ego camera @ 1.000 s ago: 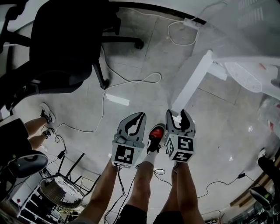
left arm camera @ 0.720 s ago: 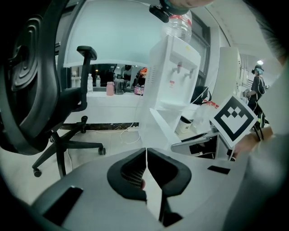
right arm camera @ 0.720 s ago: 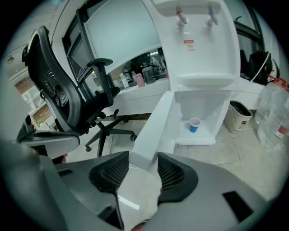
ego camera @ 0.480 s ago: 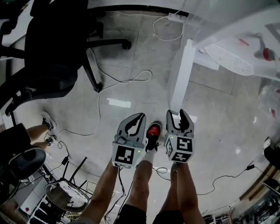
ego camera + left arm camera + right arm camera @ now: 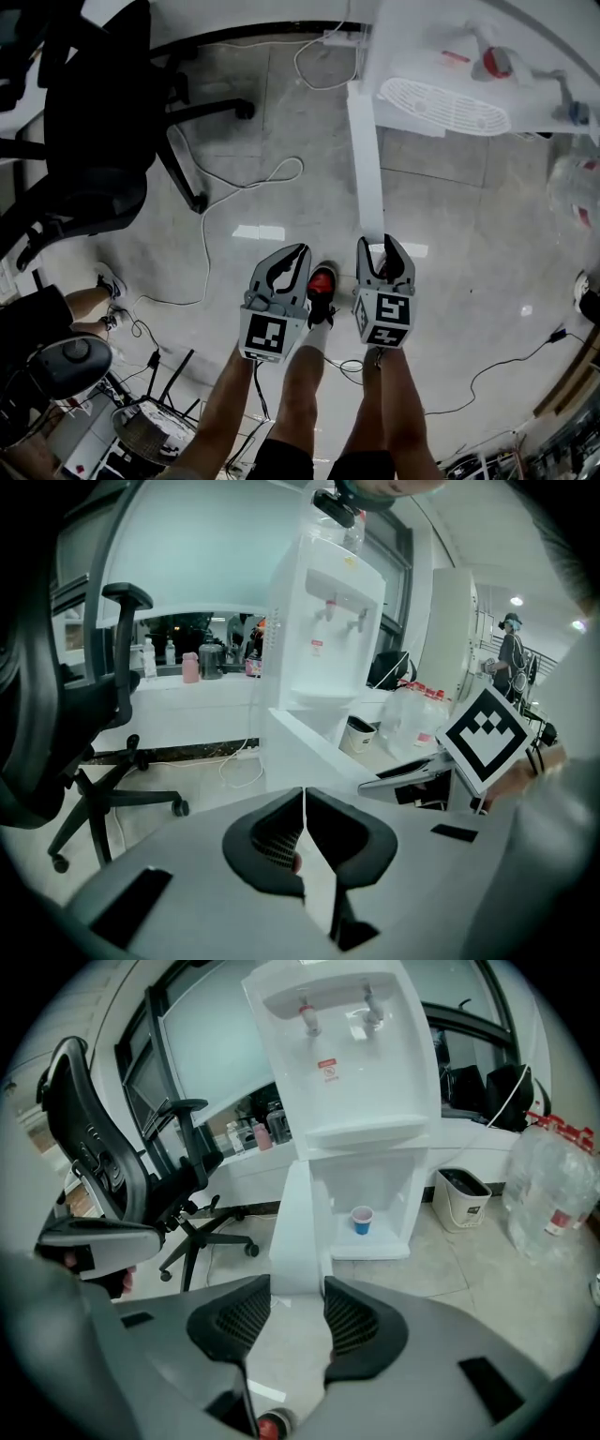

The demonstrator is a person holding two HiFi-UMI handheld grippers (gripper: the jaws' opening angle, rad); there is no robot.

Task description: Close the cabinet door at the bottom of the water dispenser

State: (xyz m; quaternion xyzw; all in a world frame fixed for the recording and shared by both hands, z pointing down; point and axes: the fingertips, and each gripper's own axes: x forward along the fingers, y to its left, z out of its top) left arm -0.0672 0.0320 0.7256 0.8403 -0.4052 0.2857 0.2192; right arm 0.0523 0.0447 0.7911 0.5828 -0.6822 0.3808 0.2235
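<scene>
The white water dispenser [image 5: 450, 84] stands at the top right of the head view. Its bottom cabinet door [image 5: 364, 155] swings out towards me, a narrow white leaf seen edge-on. In the right gripper view the door [image 5: 295, 1227] stands open straight ahead, and a blue cup [image 5: 362, 1220] sits inside the cabinet [image 5: 380, 1194]. My right gripper [image 5: 379, 246] is open, short of the door's near end; its jaws have just been closing with nothing between them. My left gripper [image 5: 300, 251] is shut and empty, left of the door [image 5: 314, 752].
A black office chair [image 5: 84, 122] stands at the left. White cables [image 5: 253, 178] and a power strip [image 5: 339, 37] lie on the floor. Large water bottles [image 5: 553, 1194] and a small bin [image 5: 461, 1196] stand right of the dispenser. A seated person's legs [image 5: 89, 300] show at the left edge.
Both grippers have moved across the floor towards the dispenser. The open door now ends just beyond the right gripper's tips, and the right jaws stand a little narrower.
</scene>
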